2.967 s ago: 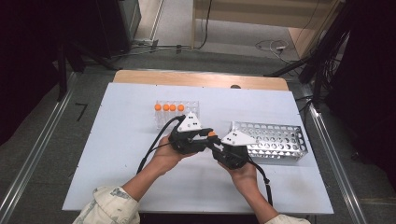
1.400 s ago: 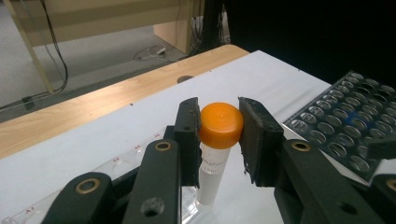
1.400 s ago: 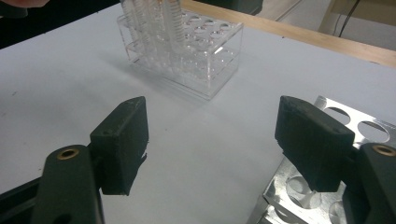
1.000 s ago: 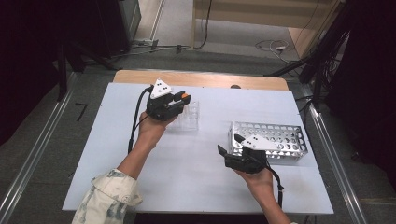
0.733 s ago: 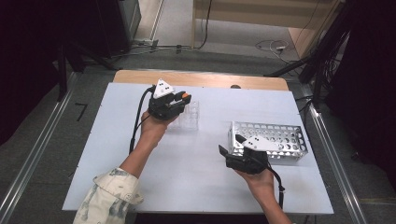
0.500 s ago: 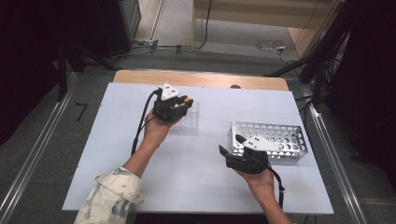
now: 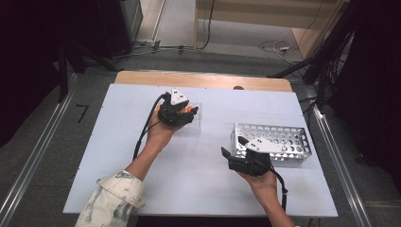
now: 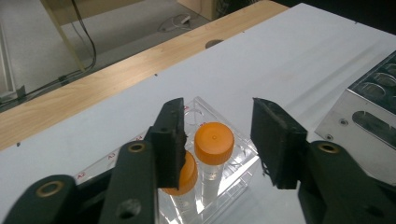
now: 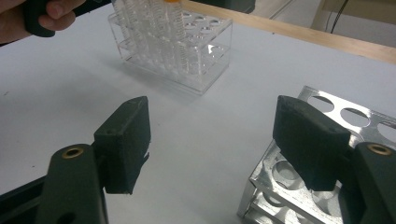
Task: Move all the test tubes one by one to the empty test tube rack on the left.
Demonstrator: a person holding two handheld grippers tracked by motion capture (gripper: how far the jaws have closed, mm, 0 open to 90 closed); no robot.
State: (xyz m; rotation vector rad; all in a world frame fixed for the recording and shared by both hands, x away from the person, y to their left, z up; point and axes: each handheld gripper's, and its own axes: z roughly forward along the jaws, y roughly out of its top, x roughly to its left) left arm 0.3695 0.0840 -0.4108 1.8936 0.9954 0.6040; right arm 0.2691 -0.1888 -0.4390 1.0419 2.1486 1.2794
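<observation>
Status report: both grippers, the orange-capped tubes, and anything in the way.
Left gripper over clear rack, jaws just opened, orange-capped tube between them, unpressed. Right gripper open, empty, beside metal rack. Nothing between the racks.

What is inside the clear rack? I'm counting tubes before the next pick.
Two orange-capped tubes stand in the clear rack. One sits between the open left gripper's fingers, untouched. Rows behind the near finger are hidden.

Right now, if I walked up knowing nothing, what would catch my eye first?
Probably the orange-capped tube standing in the clear plastic rack near the table's far side, with the left gripper opened around its cap, its jaws just parted. Next, the shiny perforated metal rack at the right, where the right gripper waits open.
</observation>
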